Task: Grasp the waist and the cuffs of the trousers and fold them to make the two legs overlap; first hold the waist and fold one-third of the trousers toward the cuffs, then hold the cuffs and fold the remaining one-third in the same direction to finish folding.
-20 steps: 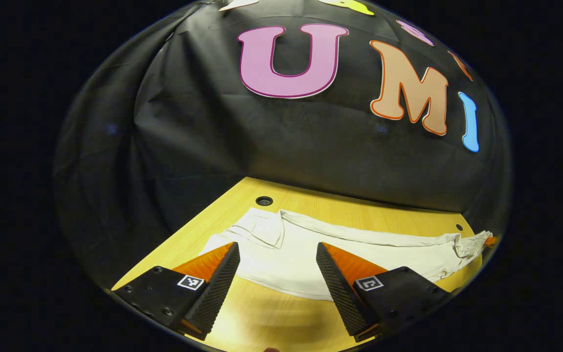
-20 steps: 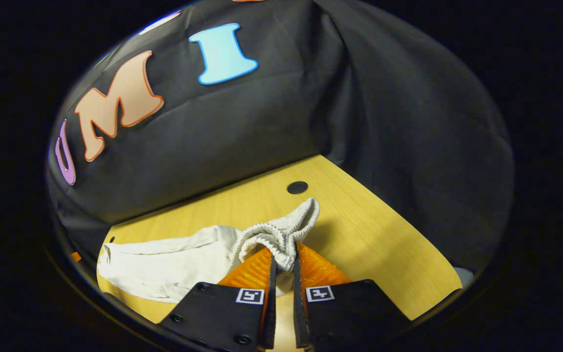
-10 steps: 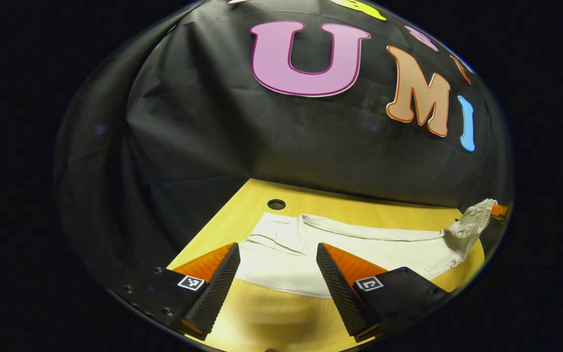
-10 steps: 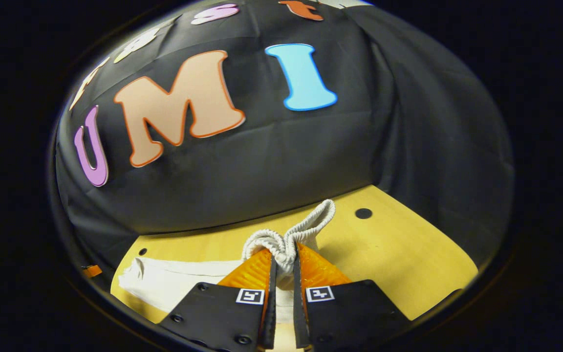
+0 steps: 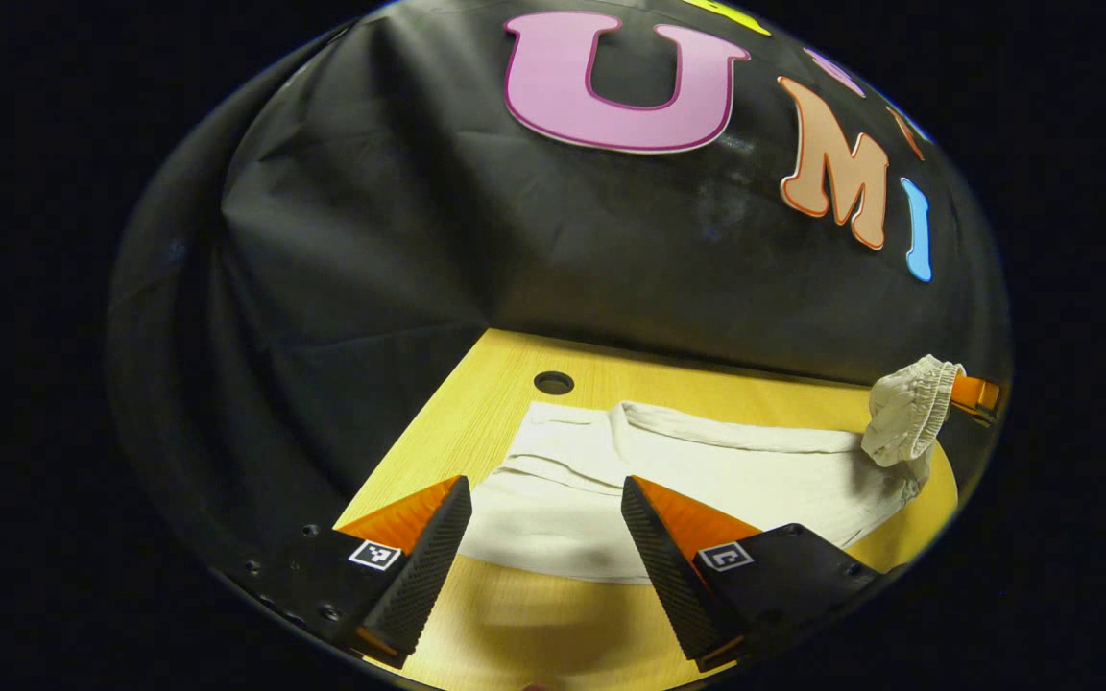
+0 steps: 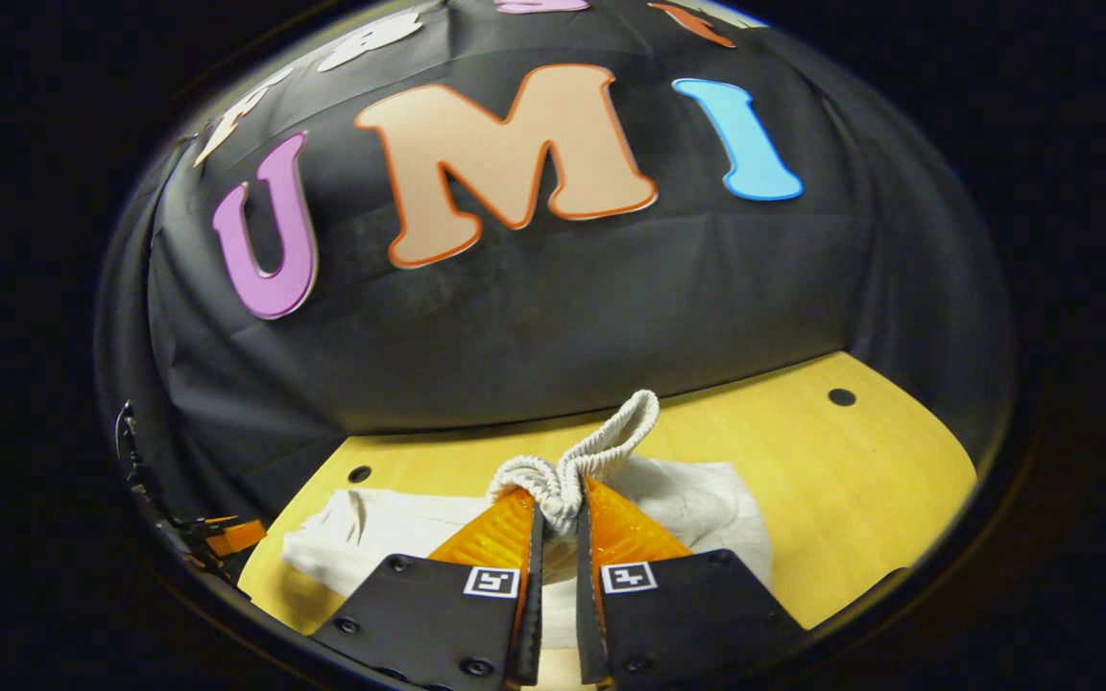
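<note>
On the yellow table (image 5: 476,413) the pale trousers (image 5: 707,480) lie stretched out, legs already one over the other, cuff end near the left gripper (image 5: 546,523) and waist (image 6: 572,465) at the far end. The right gripper (image 6: 556,523) has its jaws closed almost to touching on a bunched fold of the elastic waist, which stands up in a loop above the fingertips and hangs clear of the table; in the left gripper view the same bundle (image 5: 908,413) shows raised at the far right, with the cloth below it sloping back down to the tabletop. The left gripper is wide open and holds nothing, hovering low just short of the cuff end, with cloth visible between its fingers but not touched. This looks like the first third-fold, waist being carried toward the cuffs. The risks from here, as I judge them: the grip is on a crumpled knot, not a flat edge, so the waist may land twisted or narrower than the legs; only one point is held, so the far corner of the waistband may droop and fold under; and with the cuffs unpinned, dragging instead of lifting could slide the whole garment along the smooth wood and spoil the overlap of the legs.
</note>
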